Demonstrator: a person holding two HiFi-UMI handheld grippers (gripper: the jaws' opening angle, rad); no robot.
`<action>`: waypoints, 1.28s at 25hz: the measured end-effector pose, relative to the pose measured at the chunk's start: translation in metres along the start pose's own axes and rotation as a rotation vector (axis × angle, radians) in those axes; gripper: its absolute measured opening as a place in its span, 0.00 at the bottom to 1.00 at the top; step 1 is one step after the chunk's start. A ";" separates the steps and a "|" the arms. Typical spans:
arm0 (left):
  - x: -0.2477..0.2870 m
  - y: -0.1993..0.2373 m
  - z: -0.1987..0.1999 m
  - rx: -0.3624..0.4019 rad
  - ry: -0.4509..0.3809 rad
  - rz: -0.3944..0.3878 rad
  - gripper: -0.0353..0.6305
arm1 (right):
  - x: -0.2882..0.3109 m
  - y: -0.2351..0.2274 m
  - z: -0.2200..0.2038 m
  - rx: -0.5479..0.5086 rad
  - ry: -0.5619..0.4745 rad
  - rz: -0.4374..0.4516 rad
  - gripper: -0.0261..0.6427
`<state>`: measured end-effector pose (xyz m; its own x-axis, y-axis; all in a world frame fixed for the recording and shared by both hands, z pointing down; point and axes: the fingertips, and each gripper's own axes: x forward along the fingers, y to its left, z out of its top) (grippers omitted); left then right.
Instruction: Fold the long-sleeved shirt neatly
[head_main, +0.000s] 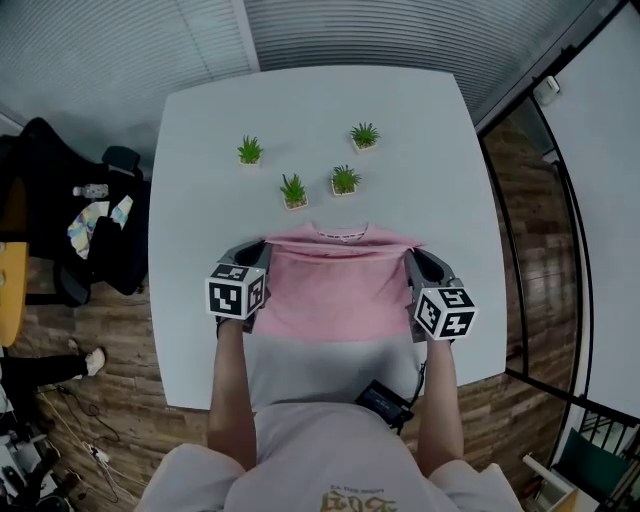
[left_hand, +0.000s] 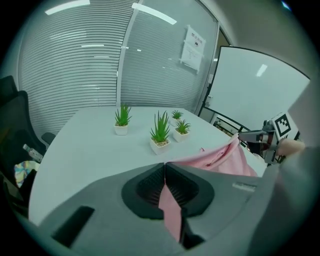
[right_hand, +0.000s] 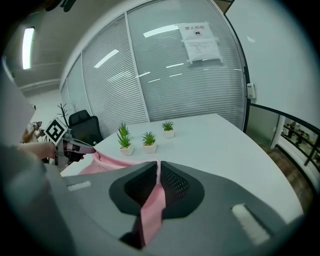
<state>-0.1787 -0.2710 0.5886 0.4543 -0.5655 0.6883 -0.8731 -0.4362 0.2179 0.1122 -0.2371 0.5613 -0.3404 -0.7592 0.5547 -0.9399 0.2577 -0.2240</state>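
Note:
A pink long-sleeved shirt (head_main: 335, 285) hangs stretched between my two grippers over the near half of the white table (head_main: 420, 140), collar edge towards the plants. My left gripper (head_main: 262, 248) is shut on the shirt's left upper corner; pink cloth (left_hand: 172, 210) runs between its jaws. The right gripper (head_main: 408, 255) is shut on the right upper corner, with pink cloth (right_hand: 150, 210) pinched between its jaws. In the left gripper view the shirt (left_hand: 220, 157) sags towards the right gripper (left_hand: 250, 136). From the right gripper view, the shirt (right_hand: 107, 162) leads to the left gripper (right_hand: 82, 146).
Several small potted plants (head_main: 294, 190) stand on the table just beyond the shirt's collar. A black office chair (head_main: 70, 230) with a bottle and cloth on it stands at the table's left. A glass partition (head_main: 530, 250) runs along the right.

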 end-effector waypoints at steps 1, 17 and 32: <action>0.005 0.002 -0.001 0.001 0.007 -0.003 0.07 | 0.006 -0.002 -0.002 0.001 0.010 -0.003 0.09; 0.051 0.021 -0.024 0.030 0.059 0.076 0.25 | 0.061 -0.027 -0.043 0.083 0.115 -0.045 0.11; 0.018 0.011 -0.015 0.107 0.026 0.106 0.39 | 0.022 -0.019 -0.017 0.056 0.003 -0.071 0.15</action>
<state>-0.1828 -0.2754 0.6135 0.3543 -0.5948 0.7216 -0.8915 -0.4478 0.0687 0.1227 -0.2486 0.5912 -0.2735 -0.7723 0.5734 -0.9586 0.1696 -0.2289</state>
